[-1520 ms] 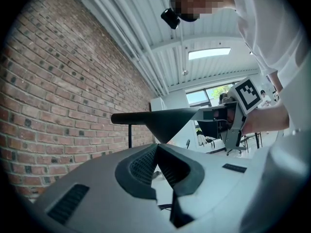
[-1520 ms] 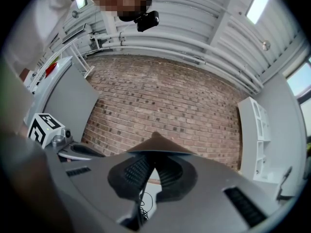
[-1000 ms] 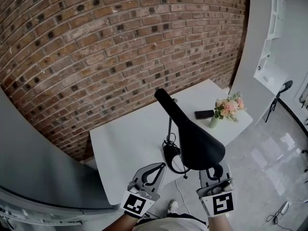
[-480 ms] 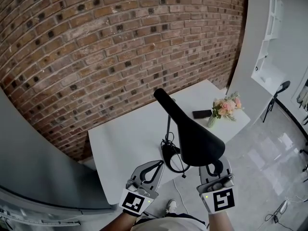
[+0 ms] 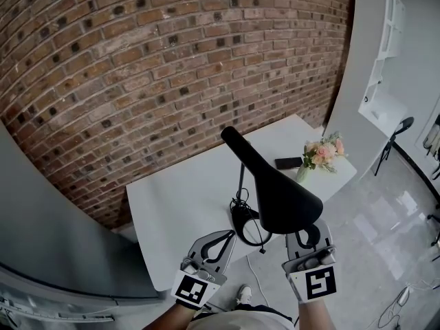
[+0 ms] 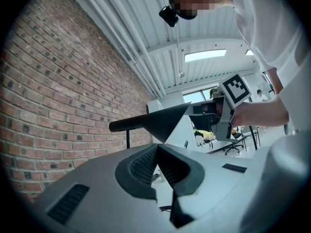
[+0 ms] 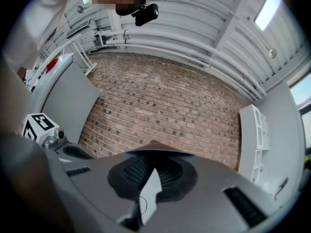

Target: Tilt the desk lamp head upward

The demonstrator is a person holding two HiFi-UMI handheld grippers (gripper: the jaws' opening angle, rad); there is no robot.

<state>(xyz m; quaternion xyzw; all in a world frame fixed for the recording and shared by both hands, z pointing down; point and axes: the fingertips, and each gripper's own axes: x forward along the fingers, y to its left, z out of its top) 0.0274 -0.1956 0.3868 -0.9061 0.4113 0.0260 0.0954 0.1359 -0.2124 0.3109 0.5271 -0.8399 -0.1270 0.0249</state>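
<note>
Lamp head [image 5: 280,194] tilted over table [image 5: 175,201]; right hand-held gripper [image 5: 308,236] at rim.

— What's behind the table?
— A red-brown brick wall [image 5: 172,60], right across the view. The white table [image 5: 172,198] stands in front of it.
— And at the sides?
— A grey panel [image 5: 48,225] on the left. On the right, a white shelf unit [image 5: 388,53] with a black chair [image 5: 399,133] below it.
— The floor?
— The floor [image 5: 392,218] is pale and glossy, catching reflections.
— Overhead?
— A white ribbed ceiling [image 6: 214,33], a bright oblong light panel [image 6: 205,56], and white pipes [image 7: 194,46] along the brick.
</note>
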